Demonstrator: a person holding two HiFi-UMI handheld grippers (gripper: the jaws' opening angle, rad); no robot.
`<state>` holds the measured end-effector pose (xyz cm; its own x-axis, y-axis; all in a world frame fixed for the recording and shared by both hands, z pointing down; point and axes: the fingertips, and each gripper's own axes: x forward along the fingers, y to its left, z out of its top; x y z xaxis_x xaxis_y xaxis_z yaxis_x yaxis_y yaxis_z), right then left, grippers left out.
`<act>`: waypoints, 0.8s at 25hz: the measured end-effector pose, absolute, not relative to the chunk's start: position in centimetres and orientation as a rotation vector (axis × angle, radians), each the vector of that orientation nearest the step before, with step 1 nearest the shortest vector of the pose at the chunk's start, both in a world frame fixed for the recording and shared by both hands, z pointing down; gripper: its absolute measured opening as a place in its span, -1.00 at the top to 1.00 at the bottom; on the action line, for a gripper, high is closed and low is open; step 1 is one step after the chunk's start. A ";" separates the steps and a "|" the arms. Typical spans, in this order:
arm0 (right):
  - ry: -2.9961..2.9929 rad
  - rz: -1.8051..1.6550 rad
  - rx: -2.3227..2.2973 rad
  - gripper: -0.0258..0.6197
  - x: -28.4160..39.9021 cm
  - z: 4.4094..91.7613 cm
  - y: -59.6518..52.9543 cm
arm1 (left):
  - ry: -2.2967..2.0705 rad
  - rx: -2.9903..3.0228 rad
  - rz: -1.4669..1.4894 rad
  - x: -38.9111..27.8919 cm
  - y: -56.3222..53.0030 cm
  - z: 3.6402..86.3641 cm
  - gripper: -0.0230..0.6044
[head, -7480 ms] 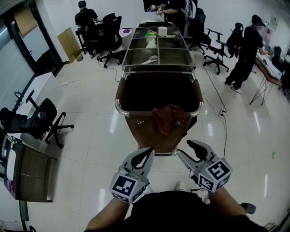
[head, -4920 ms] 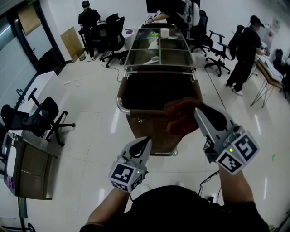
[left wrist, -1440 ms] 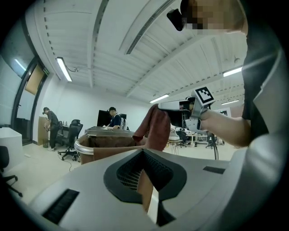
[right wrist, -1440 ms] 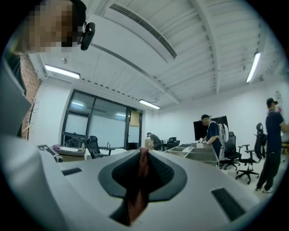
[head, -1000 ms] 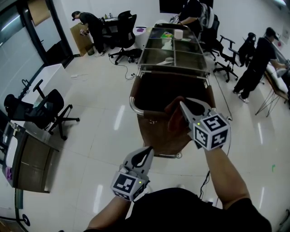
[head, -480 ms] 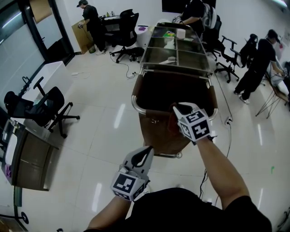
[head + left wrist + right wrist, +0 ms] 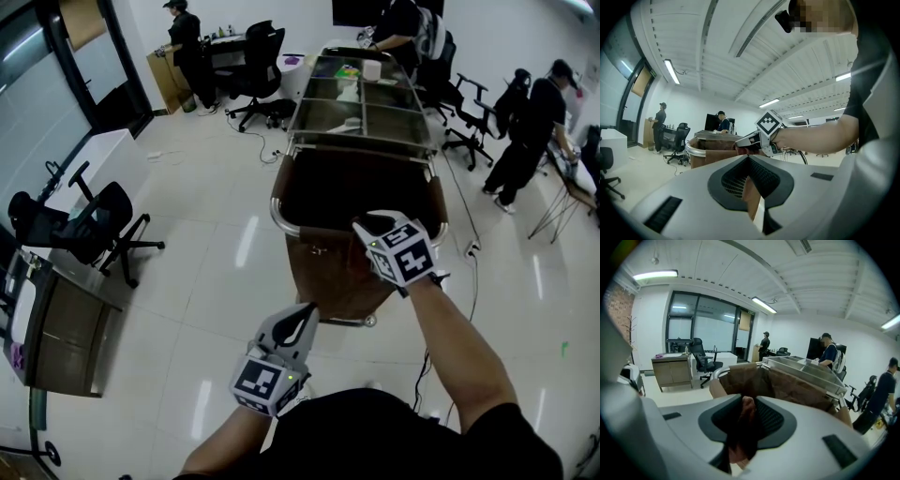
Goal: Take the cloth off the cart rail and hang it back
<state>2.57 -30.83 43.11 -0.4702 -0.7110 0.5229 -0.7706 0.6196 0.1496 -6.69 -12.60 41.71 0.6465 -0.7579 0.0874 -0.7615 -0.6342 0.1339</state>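
The brown cart [image 7: 328,277] stands in front of me, its chrome rail [image 7: 305,230] curving along the near end. My right gripper [image 7: 367,226] is right over that rail. A fold of the reddish-brown cloth [image 7: 743,427] sits between its jaws, which are opening. In the head view only a scrap of the cloth [image 7: 359,253] shows under the gripper. The left gripper view shows the cloth [image 7: 747,149] bunched under the right gripper [image 7: 740,140] at the cart's edge. My left gripper [image 7: 305,315] hangs low near my body, shut and empty.
A long steel-framed glass table [image 7: 361,108] adjoins the cart's far end. Office chairs [image 7: 84,234] and a desk [image 7: 56,347] stand to the left. People are at the back and right [image 7: 530,122]. A cable [image 7: 466,258] runs over the glossy floor by the cart.
The cloth hung on the rail, was then lifted off, and is now back at the rail. Over the last second the right gripper came down and nearer. The left gripper stayed put.
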 end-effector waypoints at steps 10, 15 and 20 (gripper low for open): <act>-2.431 0.104 1.227 0.54 3.7 37.9 -28.3 | -1.230 2.722 0.046 -5.5 -12.2 41.5 0.93; -2.617 0.085 1.249 0.54 4.7 33.1 -24.9 | -1.211 2.740 0.057 -4.6 -12.1 41.6 0.93; -2.934 0.087 1.222 0.65 6.7 27.8 -19.3 | -1.199 2.755 0.051 -3.9 -12.0 40.7 0.93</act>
